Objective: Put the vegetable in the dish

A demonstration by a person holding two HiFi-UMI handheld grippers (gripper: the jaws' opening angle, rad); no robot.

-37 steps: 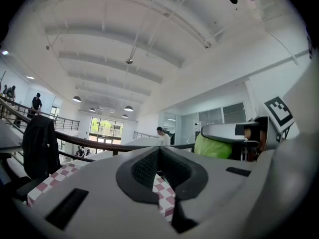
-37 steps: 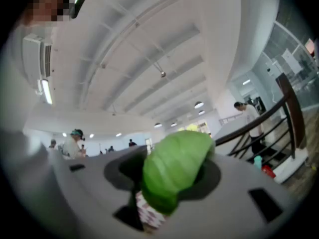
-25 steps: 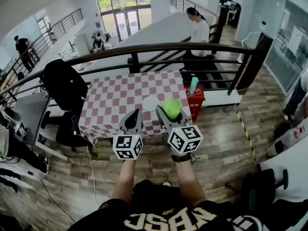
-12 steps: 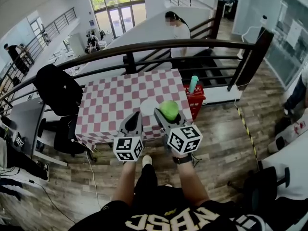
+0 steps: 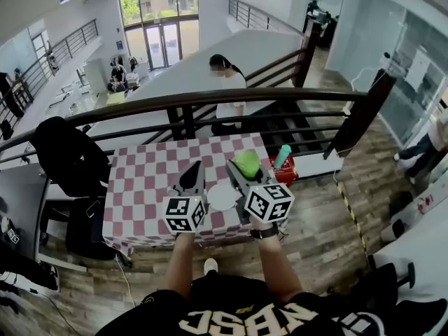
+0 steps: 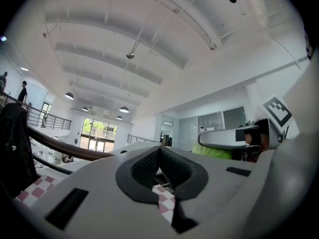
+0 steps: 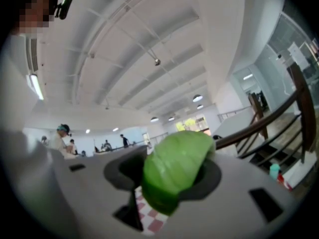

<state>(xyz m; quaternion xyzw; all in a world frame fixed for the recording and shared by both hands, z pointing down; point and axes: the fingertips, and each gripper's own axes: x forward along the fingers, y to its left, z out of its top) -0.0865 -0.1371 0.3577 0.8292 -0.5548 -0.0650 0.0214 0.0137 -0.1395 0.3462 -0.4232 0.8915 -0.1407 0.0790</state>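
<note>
I have the pale green, leafy vegetable (image 5: 247, 162) clamped in my right tool (image 5: 241, 172), raised over the red-and-white checked surface (image 5: 150, 180), just beyond the round white dish (image 5: 222, 197). My left tool (image 5: 190, 177) is closed on nothing. This is the carry step, I judge; next, lower over the dish and release. In the right gripper view the vegetable's long axis slants across the jaws, upper end rightward.

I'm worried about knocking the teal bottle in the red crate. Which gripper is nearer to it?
Right. The right gripper, shut on the green vegetable, is just left of the teal bottle; the left gripper is farther left, past the white dish.
</note>
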